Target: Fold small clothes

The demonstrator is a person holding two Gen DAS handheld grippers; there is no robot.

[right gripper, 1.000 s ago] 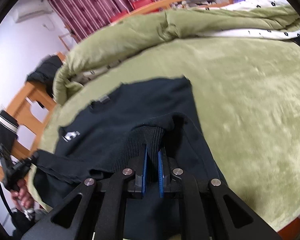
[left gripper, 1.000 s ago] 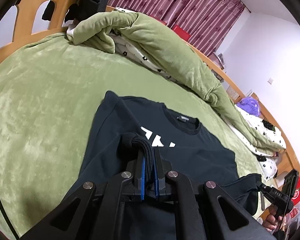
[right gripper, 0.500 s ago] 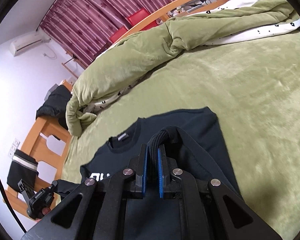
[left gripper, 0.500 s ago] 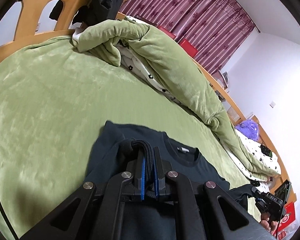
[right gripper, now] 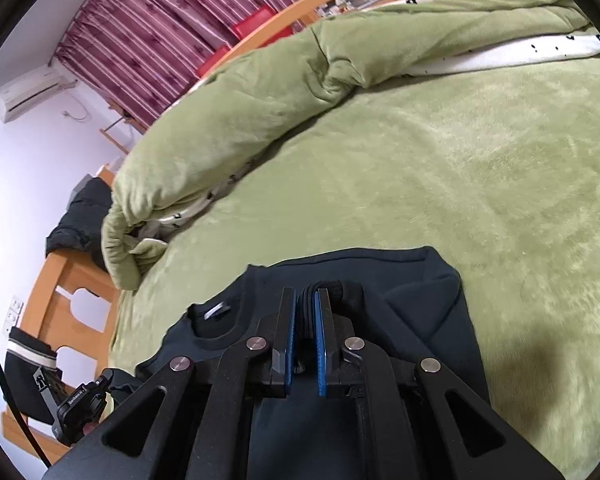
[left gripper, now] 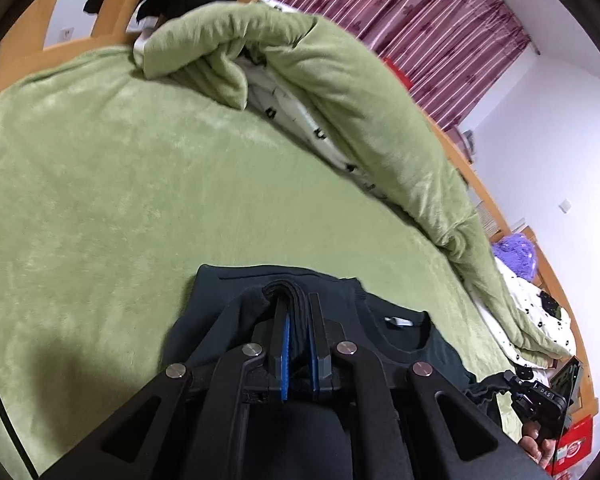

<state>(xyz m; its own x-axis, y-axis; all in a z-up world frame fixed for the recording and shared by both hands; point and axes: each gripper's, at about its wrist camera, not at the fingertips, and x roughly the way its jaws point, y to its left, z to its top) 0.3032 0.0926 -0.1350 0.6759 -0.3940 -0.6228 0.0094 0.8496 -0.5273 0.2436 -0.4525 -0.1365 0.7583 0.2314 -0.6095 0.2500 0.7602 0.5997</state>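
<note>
Now: hem carried up toward the collar, both grippers clamped on cloth.
You hold the dark sweatshirt (left gripper: 412, 344) by its ribbed hem, one bunch pinched in the left gripper (left gripper: 298, 312) and another in the right gripper (right gripper: 306, 308), jaws clenched on fabric in both views. Holding two spaced points keeps the folded edge taut and straight over the body. The garment lies flat on the green bed (left gripper: 120, 200), collar (right gripper: 216, 322) just ahead of the pinches. The rolled quilt (left gripper: 340, 92) sits well apart, so the landing spot looks free. Judged: lengthwise fold nearly laid, release not yet made.
</note>
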